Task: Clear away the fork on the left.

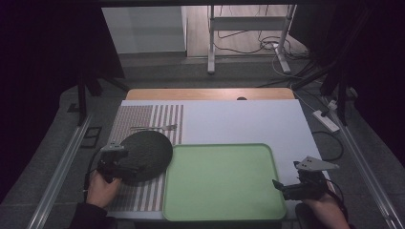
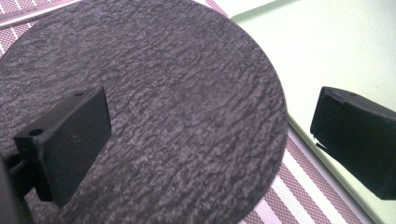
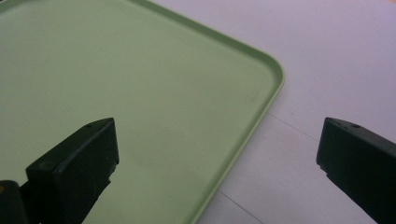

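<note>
Your left gripper (image 1: 128, 168) sits at the near left of the table, over the near edge of the dark round plate (image 1: 148, 150). In the left gripper view its jaws are wide apart: one jaw is over the plate (image 2: 177, 102), the other is past the plate's rim, over the edge of the green tray (image 2: 336, 51). Nothing is between them but the plate face; you can't tell if either jaw touches it. Your left hand (image 1: 101, 188) holds the gripper from below.

The plate lies flat on the striped mat (image 1: 143, 119) at the left side of the table, its right rim just beside or slightly over the tray's (image 1: 219, 210) left edge; which one, can't tell. The mat (image 2: 299, 196) shows as pink and white stripes under the plate's near rim. A fork (image 1: 155, 127) lies on the mat beyond the plate, apart from it.

Your right gripper (image 1: 282, 188) is at the tray's near right corner, well apart from the plate. Its jaws are also wide apart, holding nothing: in the right gripper view one jaw is above the tray (image 3: 140, 84) floor, the other above the white table (image 3: 327, 70), with the tray's rim running between them. Your right hand (image 1: 325, 210) grips it at the bottom edge of the high view.

The tray is bare, on the white table (image 1: 239, 121) top.
</note>
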